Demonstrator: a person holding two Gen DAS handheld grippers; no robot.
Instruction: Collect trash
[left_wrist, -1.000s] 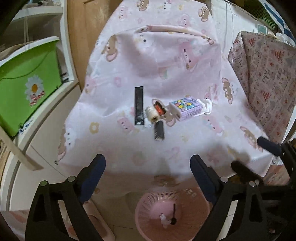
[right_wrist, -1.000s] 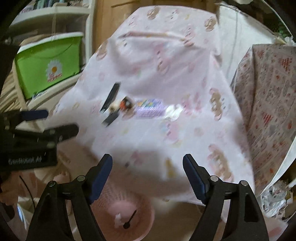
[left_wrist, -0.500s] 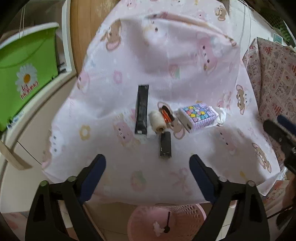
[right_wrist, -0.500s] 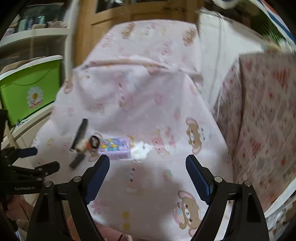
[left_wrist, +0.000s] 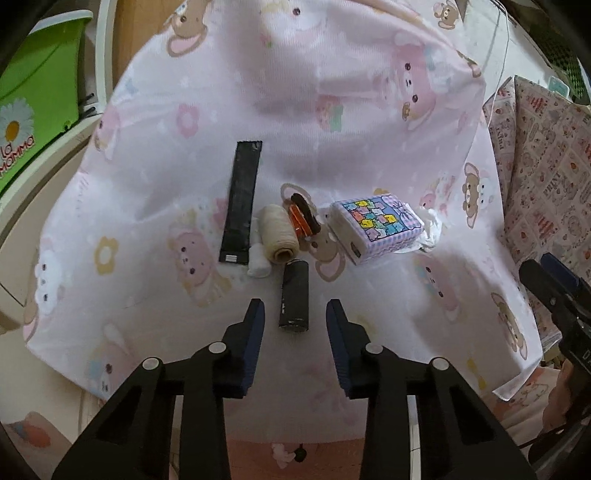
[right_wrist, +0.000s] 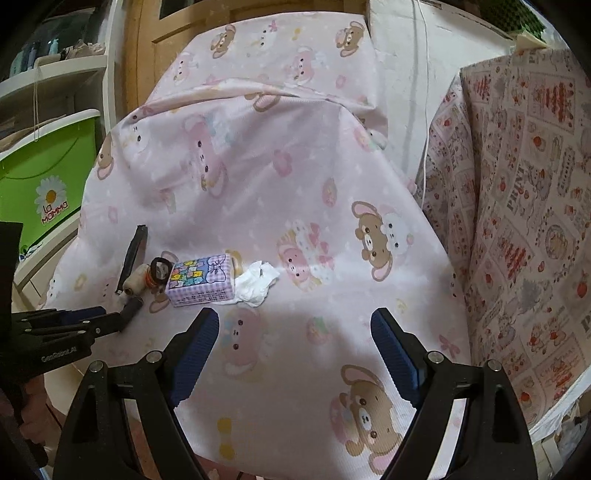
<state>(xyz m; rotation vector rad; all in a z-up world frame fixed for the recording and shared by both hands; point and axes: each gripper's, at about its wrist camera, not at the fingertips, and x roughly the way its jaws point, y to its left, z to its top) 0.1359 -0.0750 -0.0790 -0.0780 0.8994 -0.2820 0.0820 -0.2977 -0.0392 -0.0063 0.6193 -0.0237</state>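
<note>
On the pink cartoon-print cloth (left_wrist: 332, 110) lie a short black tube (left_wrist: 293, 295), a long flat black wrapper (left_wrist: 242, 201), a small white wad (left_wrist: 258, 264) and a crumpled white tissue (right_wrist: 256, 282). My left gripper (left_wrist: 294, 314) is open, its jaws narrowed to either side of the black tube's near end, not touching it. My right gripper (right_wrist: 293, 328) is open wide and empty, just this side of the tissue. The left gripper also shows in the right wrist view (right_wrist: 92, 319).
A cream thread spool (left_wrist: 277, 234), an orange-and-black reel (left_wrist: 303, 218) and a purple tissue pack (left_wrist: 376, 227) lie among the trash. A green storage box (right_wrist: 40, 177) stands at left. A strawberry-print covered piece (right_wrist: 517, 221) stands at right. The cloth's edge hangs near me.
Both grippers moved forward over the cloth. The left one's jaws narrowed around the black tube. The pink basket below has dropped almost out of view.
</note>
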